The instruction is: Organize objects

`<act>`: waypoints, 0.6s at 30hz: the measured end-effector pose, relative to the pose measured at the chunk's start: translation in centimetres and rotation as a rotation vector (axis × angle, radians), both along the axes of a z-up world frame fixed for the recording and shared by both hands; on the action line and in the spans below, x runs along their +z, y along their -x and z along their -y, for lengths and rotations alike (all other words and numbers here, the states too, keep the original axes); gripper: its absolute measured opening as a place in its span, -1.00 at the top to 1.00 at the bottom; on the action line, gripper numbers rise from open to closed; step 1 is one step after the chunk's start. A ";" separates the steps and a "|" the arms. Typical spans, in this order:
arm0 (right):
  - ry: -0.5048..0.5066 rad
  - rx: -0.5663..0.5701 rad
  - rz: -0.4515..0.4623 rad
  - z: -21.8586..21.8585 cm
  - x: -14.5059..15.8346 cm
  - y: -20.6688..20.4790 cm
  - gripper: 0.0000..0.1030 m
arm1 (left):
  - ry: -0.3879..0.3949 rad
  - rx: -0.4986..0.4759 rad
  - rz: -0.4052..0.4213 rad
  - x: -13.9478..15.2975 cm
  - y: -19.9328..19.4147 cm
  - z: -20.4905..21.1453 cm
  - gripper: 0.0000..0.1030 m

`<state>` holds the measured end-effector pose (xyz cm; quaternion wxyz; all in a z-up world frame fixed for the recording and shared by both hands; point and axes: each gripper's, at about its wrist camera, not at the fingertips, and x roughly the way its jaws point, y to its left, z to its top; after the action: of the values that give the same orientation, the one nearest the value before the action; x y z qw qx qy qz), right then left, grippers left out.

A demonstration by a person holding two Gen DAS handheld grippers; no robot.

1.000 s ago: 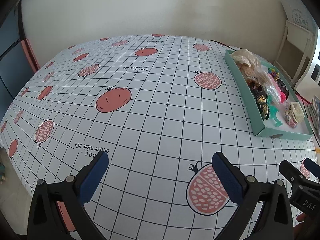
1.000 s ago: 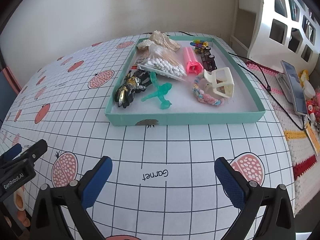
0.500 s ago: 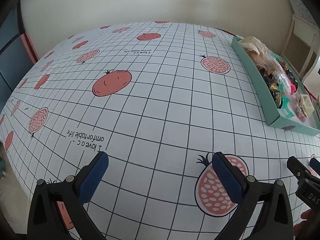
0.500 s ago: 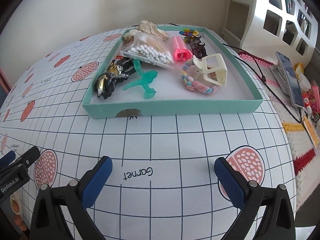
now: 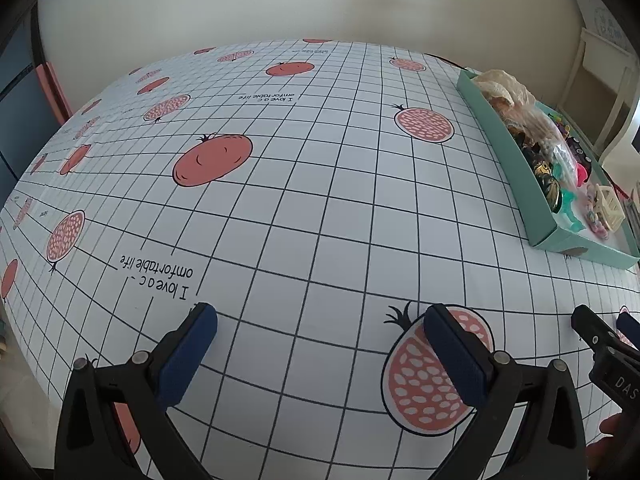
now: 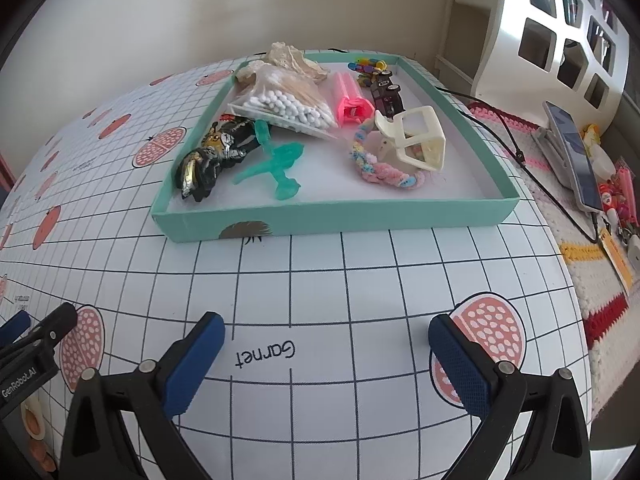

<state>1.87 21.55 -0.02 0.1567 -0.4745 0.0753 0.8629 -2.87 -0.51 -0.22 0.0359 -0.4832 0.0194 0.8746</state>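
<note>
A teal tray (image 6: 320, 222) sits on the gridded tablecloth ahead of my right gripper (image 6: 326, 334), which is open and holds nothing. Inside lie a black-and-gold toy (image 6: 212, 158), a teal plastic figure (image 6: 278, 166), a bag of cotton swabs (image 6: 288, 106), a pink clip (image 6: 352, 100), a cream hair claw (image 6: 416, 140), a pastel scrunchie (image 6: 380, 168), a dark toy car (image 6: 386, 94) and a beige shell-like piece (image 6: 288, 58). My left gripper (image 5: 320, 326) is open over bare cloth, with the same tray (image 5: 508, 148) far to its right.
A white cut-out shelf (image 6: 560, 32) stands right of the tray. A phone (image 6: 572, 152) with its cable, small trinkets (image 6: 620, 200) and a crocheted mat (image 6: 592, 280) lie past the table's right edge. A wall runs behind the table (image 5: 320, 200).
The right gripper has moved closer to the tray, which now looms larger. The left wrist view has shifted slightly over the cloth. Both grippers stay open.
</note>
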 end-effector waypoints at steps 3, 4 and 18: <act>0.000 -0.003 -0.001 0.1 0.0 0.0 -1.00 | -0.001 0.001 -0.004 0.0 0.0 0.0 -1.00; 0.000 -0.005 -0.001 0.1 0.0 0.0 -1.00 | -0.001 0.000 -0.005 -0.1 0.0 0.0 -1.00; -0.002 -0.011 -0.006 0.1 -0.1 0.0 -1.00 | -0.002 0.000 -0.011 -0.1 -0.1 0.1 -1.00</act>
<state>1.90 21.46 -0.11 0.1617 -0.4713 0.0774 0.8635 -2.75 -0.59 -0.34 0.0362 -0.4785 0.0188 0.8771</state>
